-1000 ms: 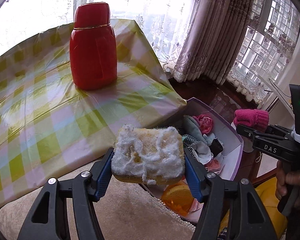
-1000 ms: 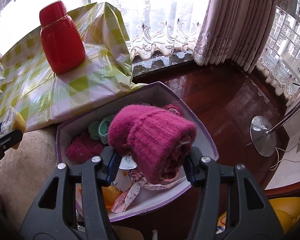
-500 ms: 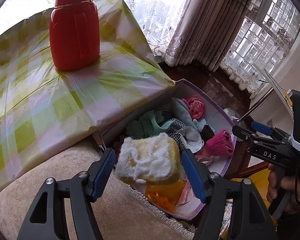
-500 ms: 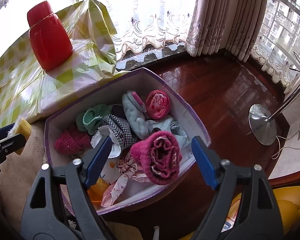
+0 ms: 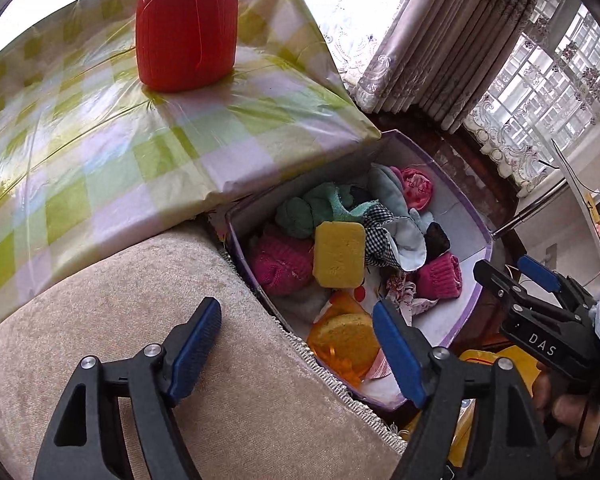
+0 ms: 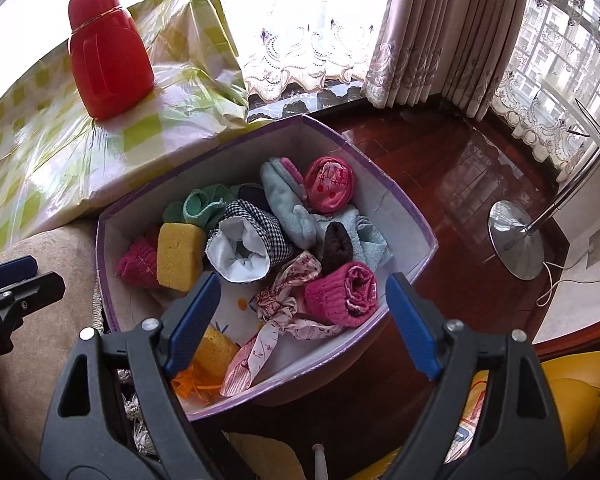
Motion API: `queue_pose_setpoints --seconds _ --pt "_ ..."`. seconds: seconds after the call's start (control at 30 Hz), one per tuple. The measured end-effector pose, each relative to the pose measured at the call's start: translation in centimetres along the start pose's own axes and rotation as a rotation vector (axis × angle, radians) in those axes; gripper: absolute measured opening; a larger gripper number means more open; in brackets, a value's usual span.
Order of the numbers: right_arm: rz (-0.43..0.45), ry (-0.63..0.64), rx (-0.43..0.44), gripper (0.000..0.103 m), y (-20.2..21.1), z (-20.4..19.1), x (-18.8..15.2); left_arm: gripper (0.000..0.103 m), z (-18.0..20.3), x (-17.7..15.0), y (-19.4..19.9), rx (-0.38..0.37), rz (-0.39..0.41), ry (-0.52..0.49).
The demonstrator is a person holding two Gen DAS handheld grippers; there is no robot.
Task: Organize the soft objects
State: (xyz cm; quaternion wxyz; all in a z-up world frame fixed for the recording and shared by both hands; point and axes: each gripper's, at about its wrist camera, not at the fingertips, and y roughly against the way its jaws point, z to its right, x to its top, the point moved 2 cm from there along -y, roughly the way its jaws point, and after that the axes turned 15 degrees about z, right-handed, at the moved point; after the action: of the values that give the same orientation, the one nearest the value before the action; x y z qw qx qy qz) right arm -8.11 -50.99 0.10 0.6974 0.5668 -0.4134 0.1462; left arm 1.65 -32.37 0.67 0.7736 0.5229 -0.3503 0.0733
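Observation:
A purple-rimmed box [image 5: 485,236] [image 6: 428,236] on the floor holds several soft items. A yellow sponge [image 5: 339,254] [image 6: 180,256] lies in it on the near-left side. A rolled pink knit sock [image 5: 440,276] [image 6: 342,294] lies at its right side. My left gripper [image 5: 298,344] is open and empty, above the beige cushion edge beside the box. My right gripper [image 6: 302,316] is open and empty, above the box's near side; it also shows in the left wrist view [image 5: 518,276].
A red jug [image 5: 186,24] [image 6: 108,50] stands on a table with a green-checked plastic cloth [image 5: 100,140]. A beige cushion [image 5: 140,320] lies below my left gripper. A lamp base [image 6: 516,240] stands on the dark wood floor [image 6: 440,168]. A yellow seat [image 6: 572,396] is at lower right.
My left gripper opened and the yellow sponge dropped into the box. My right gripper opened and the pink sock now lies in the box. Both grippers are wider apart.

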Motion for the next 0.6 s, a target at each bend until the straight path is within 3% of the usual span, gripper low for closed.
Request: queue_pose_setpoints --seconds 0.6 --pt "-0.019 0.019 -0.011 0.086 -0.49 -0.14 -0.27 0.085 -0.17 -0.5 -0.2 -0.01 -0.006 0.014"
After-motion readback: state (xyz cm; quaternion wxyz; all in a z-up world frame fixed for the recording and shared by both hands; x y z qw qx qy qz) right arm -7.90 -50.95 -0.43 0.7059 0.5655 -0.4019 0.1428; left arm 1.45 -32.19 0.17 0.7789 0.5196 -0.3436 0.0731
